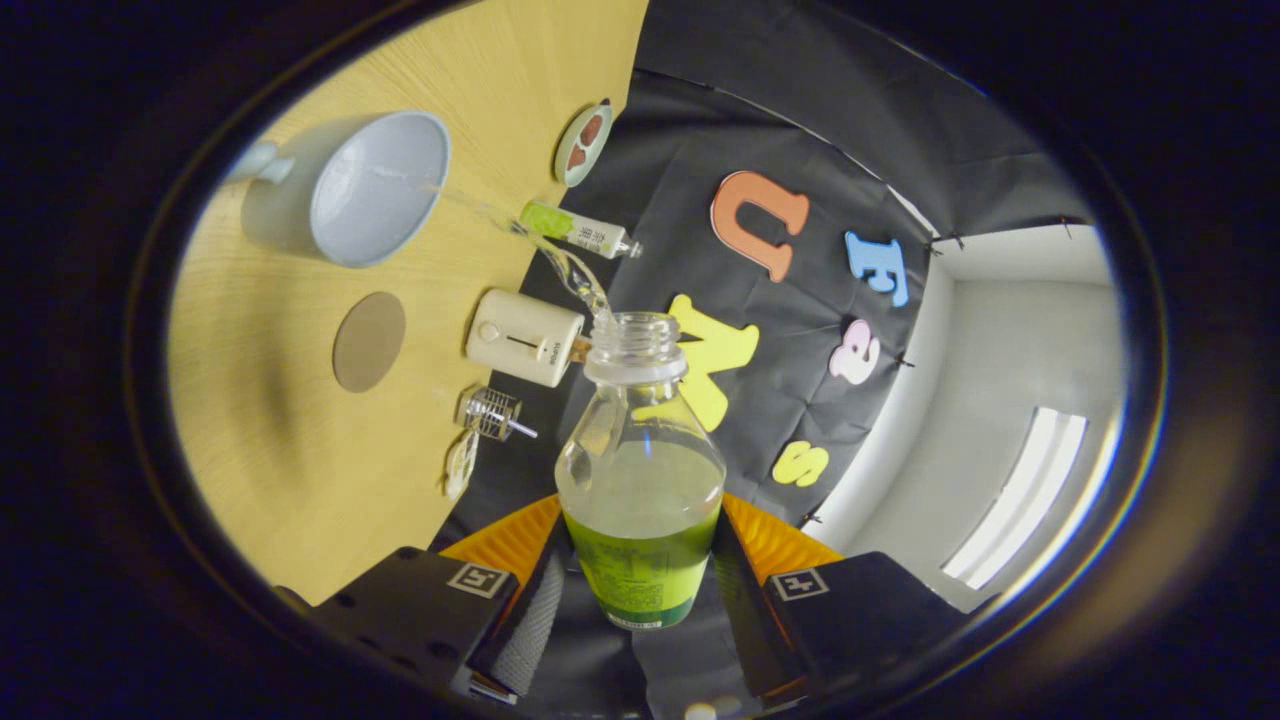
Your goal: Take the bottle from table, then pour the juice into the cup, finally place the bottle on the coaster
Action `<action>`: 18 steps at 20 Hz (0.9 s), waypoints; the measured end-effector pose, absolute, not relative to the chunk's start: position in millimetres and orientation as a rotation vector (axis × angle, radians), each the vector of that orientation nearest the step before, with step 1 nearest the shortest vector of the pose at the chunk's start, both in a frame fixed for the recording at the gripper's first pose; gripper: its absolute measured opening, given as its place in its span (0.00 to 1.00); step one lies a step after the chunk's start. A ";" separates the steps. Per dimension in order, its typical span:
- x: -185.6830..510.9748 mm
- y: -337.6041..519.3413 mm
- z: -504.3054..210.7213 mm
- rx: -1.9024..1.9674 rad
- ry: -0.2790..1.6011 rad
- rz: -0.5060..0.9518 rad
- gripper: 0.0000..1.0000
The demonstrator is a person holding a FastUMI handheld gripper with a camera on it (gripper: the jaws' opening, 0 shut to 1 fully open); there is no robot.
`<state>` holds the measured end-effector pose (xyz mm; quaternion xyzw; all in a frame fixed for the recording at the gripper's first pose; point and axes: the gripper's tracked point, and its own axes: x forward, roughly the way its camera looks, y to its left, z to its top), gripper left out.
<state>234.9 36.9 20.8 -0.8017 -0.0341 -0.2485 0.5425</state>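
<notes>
Clear plastic bottle (640, 470) with a green label sits clamped between both fingers of the gripper (640, 590), tipped so its open neck points ahead. A thin stream of clear liquid (520, 235) arcs from the mouth to the pale blue cup (375, 190) standing beyond the fingers on the wooden counter (290, 450). Between gripper and cup lies a round brown coaster (369, 341). Near the bottle's neck rest a cream boxy device (524, 337) and a small green-and-white tube (575, 229).
</notes>
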 end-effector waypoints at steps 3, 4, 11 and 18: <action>231.5 42.3 30.5 -1.898 -0.131 -0.603 0.80; 229.8 40.4 33.3 -1.895 -0.131 -0.613 0.80; 226.0 37.0 50.0 -1.899 -0.151 -0.663 0.80; 228.1 37.3 54.2 -1.956 -0.150 -0.685 0.80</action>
